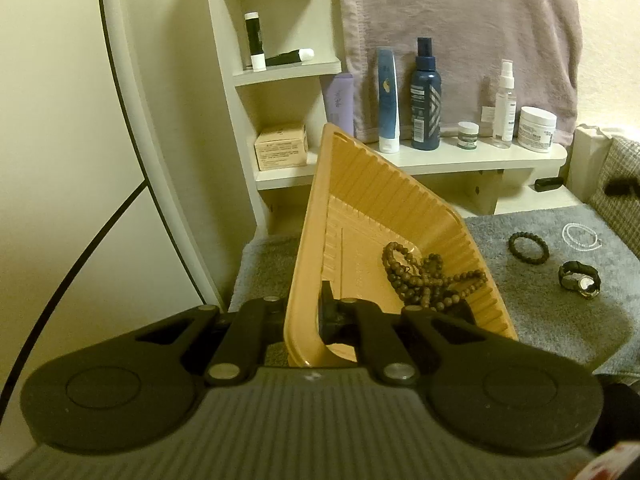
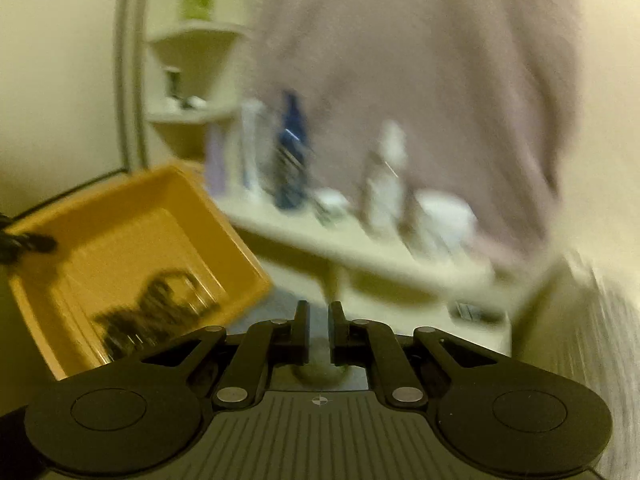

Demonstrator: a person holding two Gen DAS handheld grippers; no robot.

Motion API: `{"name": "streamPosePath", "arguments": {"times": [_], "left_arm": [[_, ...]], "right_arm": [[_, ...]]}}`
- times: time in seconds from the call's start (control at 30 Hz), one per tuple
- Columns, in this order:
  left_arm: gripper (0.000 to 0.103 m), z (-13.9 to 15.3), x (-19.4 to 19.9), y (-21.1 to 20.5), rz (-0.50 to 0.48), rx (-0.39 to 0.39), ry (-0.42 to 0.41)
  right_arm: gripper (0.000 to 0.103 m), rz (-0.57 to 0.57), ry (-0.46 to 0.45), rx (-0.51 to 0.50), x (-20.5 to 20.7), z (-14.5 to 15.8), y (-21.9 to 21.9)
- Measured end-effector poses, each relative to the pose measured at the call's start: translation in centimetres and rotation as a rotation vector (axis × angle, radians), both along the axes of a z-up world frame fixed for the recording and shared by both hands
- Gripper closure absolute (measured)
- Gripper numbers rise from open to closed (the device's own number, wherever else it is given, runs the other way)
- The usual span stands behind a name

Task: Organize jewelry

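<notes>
My left gripper (image 1: 304,304) is shut on the near rim of an orange ribbed plastic tray (image 1: 360,184) and holds it tilted up off a grey towel (image 1: 540,320). A brown wooden bead necklace (image 1: 424,276) lies bunched in the tray's low corner. On the towel to the right lie a black bead bracelet (image 1: 528,245), a clear bead bracelet (image 1: 582,236) and a wristwatch (image 1: 580,280). The right wrist view is blurred. My right gripper (image 2: 319,320) stands open by a narrow gap with nothing between its fingers, right of the tray (image 2: 132,216) and its beads (image 2: 156,312).
A white shelf (image 1: 480,156) behind the towel carries bottles, tubes and jars, among them a dark blue spray bottle (image 1: 426,96). A mauve cloth (image 1: 460,32) hangs above it. Taller shelves at the left hold a cardboard box (image 1: 282,146). A small black object (image 1: 548,183) lies under the shelf.
</notes>
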State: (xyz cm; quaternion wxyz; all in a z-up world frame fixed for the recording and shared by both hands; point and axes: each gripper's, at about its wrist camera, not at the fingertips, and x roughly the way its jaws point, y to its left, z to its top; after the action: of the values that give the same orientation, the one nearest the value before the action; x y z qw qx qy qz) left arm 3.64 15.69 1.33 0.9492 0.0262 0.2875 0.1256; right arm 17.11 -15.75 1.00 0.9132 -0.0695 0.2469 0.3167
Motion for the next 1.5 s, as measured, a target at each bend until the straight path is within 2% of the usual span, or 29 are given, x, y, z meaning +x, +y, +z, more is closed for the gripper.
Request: {"name": "streamPosePath", "arguments": {"times": [0.07,0.1,0.13,0.27,0.47,0.67,0.8,0.9,0.97,1.0,1.03,1.2,1.5], "left_arm": [[0.097,0.0,0.0,0.0,0.001,0.001,0.001],[0.097,0.0,0.0,0.0,0.002,0.001,0.001],[0.097,0.0,0.0,-0.1,0.003,0.002,0.002],[0.097,0.1,0.1,-0.2,0.002,0.008,0.004],[0.097,0.1,0.2,-0.2,0.004,0.011,0.007],[0.097,0.1,0.2,-0.3,0.004,0.012,0.007],[0.097,0.1,0.2,-0.2,0.003,0.011,0.008],[0.097,0.1,0.2,-0.2,0.003,0.011,0.007],[0.097,0.1,0.2,-0.2,0.003,0.011,0.007],[0.097,0.1,0.2,-0.2,0.003,0.010,0.007],[0.097,0.1,0.2,-0.2,0.003,0.010,0.007],[0.097,0.1,0.2,-0.2,0.003,0.009,0.007],[0.097,0.2,0.1,-0.3,0.001,0.012,0.005]], "right_arm": [[0.076,-0.064,0.033,0.005,-0.5,-1.8,-1.5],[0.065,-0.083,0.048,0.008,-0.8,-2.6,-2.1],[0.061,-0.099,0.061,0.011,-1.2,-3.4,-2.5],[0.060,-0.107,0.082,-0.025,-2.2,-5.8,-3.0],[0.060,-0.049,0.054,-0.122,-2.4,-7.6,-1.3],[0.060,0.011,-0.066,-0.299,-2.9,-8.4,1.6],[0.062,0.041,-0.108,-0.377,-2.7,-9.2,2.9],[0.078,0.052,-0.132,-0.423,-2.5,-9.5,3.7],[0.082,0.065,-0.145,-0.453,-2.5,-9.7,3.9],[0.089,0.070,-0.154,-0.469,-2.6,-9.7,4.0],[0.091,0.074,-0.160,-0.478,-2.6,-9.7,4.1],[0.094,0.069,-0.193,-0.506,-2.7,-9.5,4.0],[0.095,0.046,-0.225,-0.478,-2.8,-7.7,3.7]]}}
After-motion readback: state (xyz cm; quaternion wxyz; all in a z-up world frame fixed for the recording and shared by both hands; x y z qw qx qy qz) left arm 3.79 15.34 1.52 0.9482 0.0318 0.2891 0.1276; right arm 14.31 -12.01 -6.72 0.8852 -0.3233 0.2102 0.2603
